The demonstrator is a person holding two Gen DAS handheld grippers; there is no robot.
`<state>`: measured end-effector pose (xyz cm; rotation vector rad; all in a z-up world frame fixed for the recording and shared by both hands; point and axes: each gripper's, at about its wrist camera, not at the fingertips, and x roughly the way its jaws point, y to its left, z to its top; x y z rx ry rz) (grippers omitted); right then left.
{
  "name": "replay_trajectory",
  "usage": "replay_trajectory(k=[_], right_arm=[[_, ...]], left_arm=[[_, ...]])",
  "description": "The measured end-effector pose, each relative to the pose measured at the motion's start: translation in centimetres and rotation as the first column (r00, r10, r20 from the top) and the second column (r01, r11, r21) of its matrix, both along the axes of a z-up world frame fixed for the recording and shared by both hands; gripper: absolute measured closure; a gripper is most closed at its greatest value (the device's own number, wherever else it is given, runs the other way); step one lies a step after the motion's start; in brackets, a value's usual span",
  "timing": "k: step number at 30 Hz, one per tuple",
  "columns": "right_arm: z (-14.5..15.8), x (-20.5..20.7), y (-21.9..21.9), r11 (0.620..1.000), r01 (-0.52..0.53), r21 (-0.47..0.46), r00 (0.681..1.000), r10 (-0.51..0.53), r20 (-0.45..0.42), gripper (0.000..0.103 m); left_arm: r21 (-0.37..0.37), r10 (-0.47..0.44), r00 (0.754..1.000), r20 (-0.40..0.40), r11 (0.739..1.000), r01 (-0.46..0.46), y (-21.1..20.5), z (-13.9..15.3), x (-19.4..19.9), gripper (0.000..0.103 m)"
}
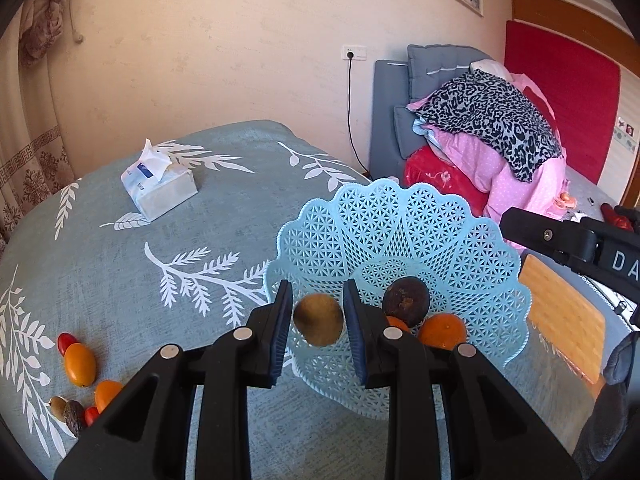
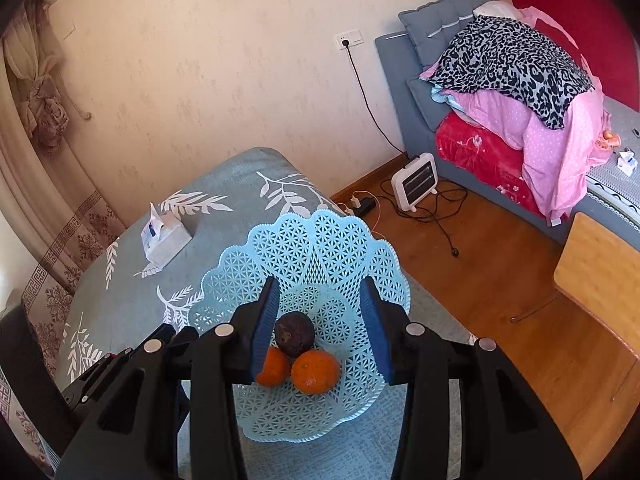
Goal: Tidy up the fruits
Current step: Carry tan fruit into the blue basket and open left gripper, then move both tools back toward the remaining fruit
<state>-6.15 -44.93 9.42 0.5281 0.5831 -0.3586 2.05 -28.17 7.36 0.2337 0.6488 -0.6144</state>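
- The counter (image 1: 200,240), under its blue leaf-print cloth, carries everything. You work at its right end, close to the edge, so keep your moves short there.
- The blue lattice basket (image 1: 400,220) stands by that edge. It is light and open-sided, and I judge a knock on its scalloped rim would slide it toward the floor.
- A wooden stool (image 1: 560,312) stands just beyond the basket, off the counter. It does not block you.
- The tissue pack (image 1: 160,188) lies well apart at the far left, clear of your path.
- Your right claw (image 2: 320,304) hangs over the basket, half open and empty. Keep it off the rim, or use it to steady the basket.
- Your left claw (image 1: 318,300) is narrow, with the brown fruit (image 1: 319,320) between its pads just over the basket's near wall. The pads look barely clear of the fruit, so treat it as loose.
- To do this well, carry it further over the bowl and lower it before you let go, so it lands softly.
- Aim beside the dark fruit (image 1: 406,300) and the two oranges (image 1: 442,330) in the basket, not on top of them.
- The remaining small fruits (image 1: 80,364), orange, red and brown, lie on the counter's near left corner, well apart from the basket.
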Motion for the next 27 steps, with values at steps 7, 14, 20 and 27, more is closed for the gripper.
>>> replay_trajectory(k=[7,14,20,27], right_arm=[[0.0,0.0,0.4,1.000,0.007,-0.023,1.000,-0.007,0.003,0.046],[0.0,0.1,1.0,1.000,-0.004,-0.028,1.000,0.005,0.001,0.046],[0.2,0.1,1.3,0.999,-0.014,-0.033,1.000,0.015,0.007,0.046],[0.3,0.1,2.3,0.998,-0.038,-0.047,0.999,0.039,0.013,0.042]], left_arm=[[-0.009,0.021,1.000,0.015,1.000,-0.021,0.6,0.1,0.1,0.045],[-0.023,0.049,0.998,0.039,0.999,-0.049,1.9,0.7,-0.2,0.037],[-0.029,0.082,0.994,0.078,0.996,-0.080,3.1,1.5,-0.7,0.024],[-0.041,0.123,0.986,0.110,0.992,-0.119,5.1,2.3,-1.2,0.020]])
